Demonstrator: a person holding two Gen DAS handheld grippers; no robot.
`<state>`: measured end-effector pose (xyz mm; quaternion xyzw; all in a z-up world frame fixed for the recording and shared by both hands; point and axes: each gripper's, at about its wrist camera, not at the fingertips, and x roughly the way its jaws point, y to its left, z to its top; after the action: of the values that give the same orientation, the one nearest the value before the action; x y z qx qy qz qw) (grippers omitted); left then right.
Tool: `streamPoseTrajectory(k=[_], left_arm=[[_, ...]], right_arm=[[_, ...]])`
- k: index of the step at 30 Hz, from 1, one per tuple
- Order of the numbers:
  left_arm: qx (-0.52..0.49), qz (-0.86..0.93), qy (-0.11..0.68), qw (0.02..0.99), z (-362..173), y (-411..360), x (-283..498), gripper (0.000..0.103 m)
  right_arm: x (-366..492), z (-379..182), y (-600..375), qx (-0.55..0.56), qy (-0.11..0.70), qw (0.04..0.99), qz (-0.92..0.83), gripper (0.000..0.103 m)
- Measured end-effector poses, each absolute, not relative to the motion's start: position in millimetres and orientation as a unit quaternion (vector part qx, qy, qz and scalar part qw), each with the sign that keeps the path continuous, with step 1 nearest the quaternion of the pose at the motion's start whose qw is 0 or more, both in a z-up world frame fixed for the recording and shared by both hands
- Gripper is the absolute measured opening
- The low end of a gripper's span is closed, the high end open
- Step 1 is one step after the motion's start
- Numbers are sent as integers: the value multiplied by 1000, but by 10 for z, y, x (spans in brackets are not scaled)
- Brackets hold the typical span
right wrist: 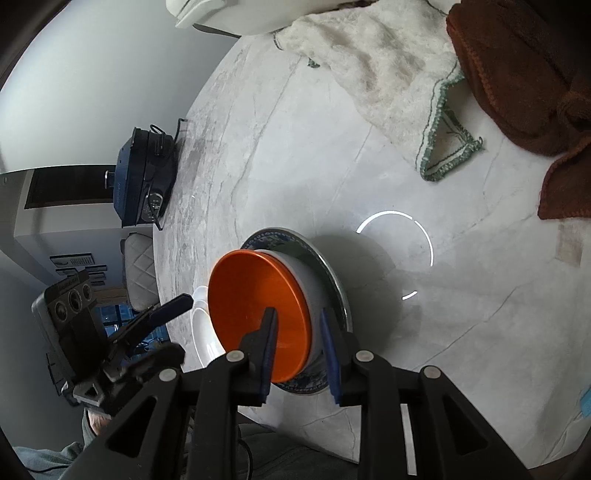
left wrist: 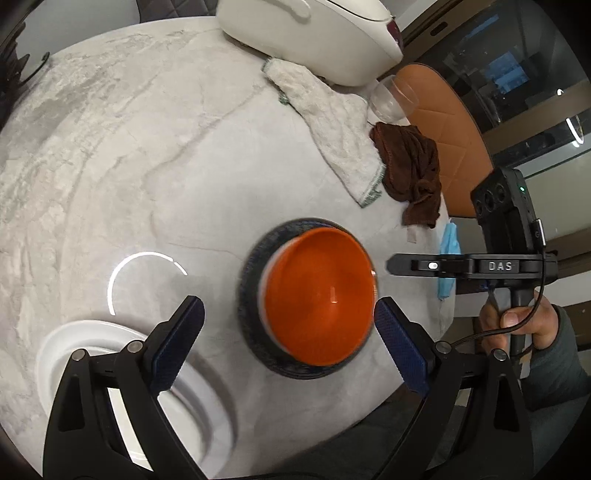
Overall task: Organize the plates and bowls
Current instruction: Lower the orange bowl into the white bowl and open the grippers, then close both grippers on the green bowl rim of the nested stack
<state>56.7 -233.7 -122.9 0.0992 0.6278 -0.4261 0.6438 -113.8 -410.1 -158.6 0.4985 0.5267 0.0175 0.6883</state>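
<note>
An orange bowl [left wrist: 317, 295] with a white outside rests on a dark blue patterned plate [left wrist: 251, 291] near the table's front edge. In the right wrist view my right gripper [right wrist: 299, 332] is shut on the orange bowl's [right wrist: 251, 299] rim, one finger inside and one outside, over the blue plate [right wrist: 332, 273]. My left gripper [left wrist: 288, 325] is open and empty, its fingers hovering to either side of the bowl. A white plate [left wrist: 85, 339] lies under the left gripper at the lower left; it also shows in the right wrist view [right wrist: 201, 332].
A white cloth [left wrist: 332, 122], a brown cloth [left wrist: 410, 166], a wine glass [left wrist: 391, 99] and a white appliance [left wrist: 314, 33] sit at the far right of the marble table [left wrist: 129, 147]. A dark blue device [right wrist: 144, 181] stands at its far edge. An orange chair [left wrist: 454, 129] is beside the table.
</note>
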Motion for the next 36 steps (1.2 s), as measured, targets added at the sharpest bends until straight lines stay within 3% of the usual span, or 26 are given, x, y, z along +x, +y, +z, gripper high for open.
streamPoseTrajectory(k=[5, 11, 34, 36], left_arm=[[149, -414, 637, 633, -1400, -2091, 996, 91], [152, -437, 671, 579, -1714, -2011, 1081, 66], [156, -453, 686, 547, -2081, -2193, 835, 66], [154, -455, 686, 546, -2105, -2215, 832, 59]], right_arm=[[-1310, -1645, -4219, 494, 520, 697, 10, 30], [-1461, -1855, -4168, 514, 527, 677, -4, 30], [-1403, -1994, -4032, 525, 529, 666, 0, 30], [-1392, -2005, -4027, 521, 533, 667, -2, 30]])
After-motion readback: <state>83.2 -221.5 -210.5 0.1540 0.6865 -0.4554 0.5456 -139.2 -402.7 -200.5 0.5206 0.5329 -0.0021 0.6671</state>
